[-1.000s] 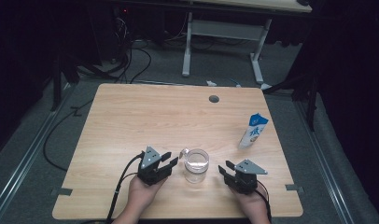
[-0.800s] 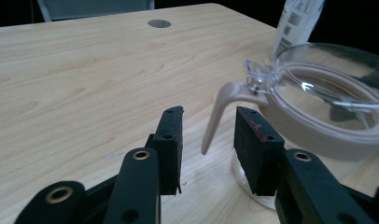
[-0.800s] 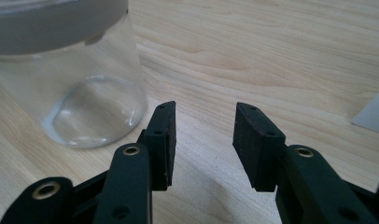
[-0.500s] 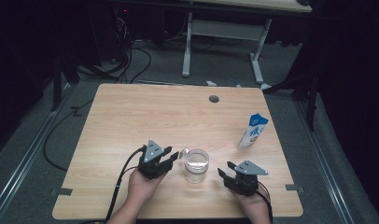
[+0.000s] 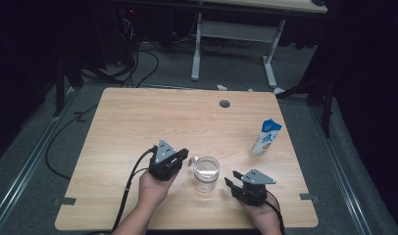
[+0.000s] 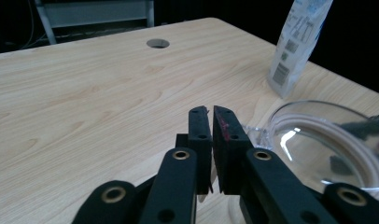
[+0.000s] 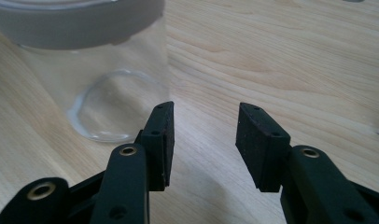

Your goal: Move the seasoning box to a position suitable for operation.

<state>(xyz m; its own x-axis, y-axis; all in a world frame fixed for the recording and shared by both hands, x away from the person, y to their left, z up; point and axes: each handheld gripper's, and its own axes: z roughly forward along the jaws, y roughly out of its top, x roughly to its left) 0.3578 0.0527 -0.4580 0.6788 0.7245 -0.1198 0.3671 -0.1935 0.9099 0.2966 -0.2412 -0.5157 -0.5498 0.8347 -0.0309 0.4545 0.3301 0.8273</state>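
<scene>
A clear glass mug [image 5: 206, 173] is standing upright on the wooden bench [image 5: 138, 122], near the front edge and between the two hands. Its small handle [image 5: 192, 160] is pointing toward the left gripper [image 5: 181, 155], which is sitting just beside it at the mug's left. In the left gripper view the jaws are standing pressed almost together, having just been closing, with only a thin slit between the pads; the mug's rim [image 6: 318, 135] is lying just to their right, and whether the handle is caught between them cannot be told.

The right gripper [image 5: 231, 183] is resting at the mug's right, a little nearer the front edge. In the right gripper view its jaws are standing apart with bare wood between them, having just been closing a little, and the mug [image 7: 94, 70] is rising just past the left jaw, not between the pads.

A blue and white carton [image 5: 265, 137] is standing upright near the bench's right edge, well apart from the mug. A round hole [image 5: 224, 104] is showing in the bench top toward the far side.
</scene>
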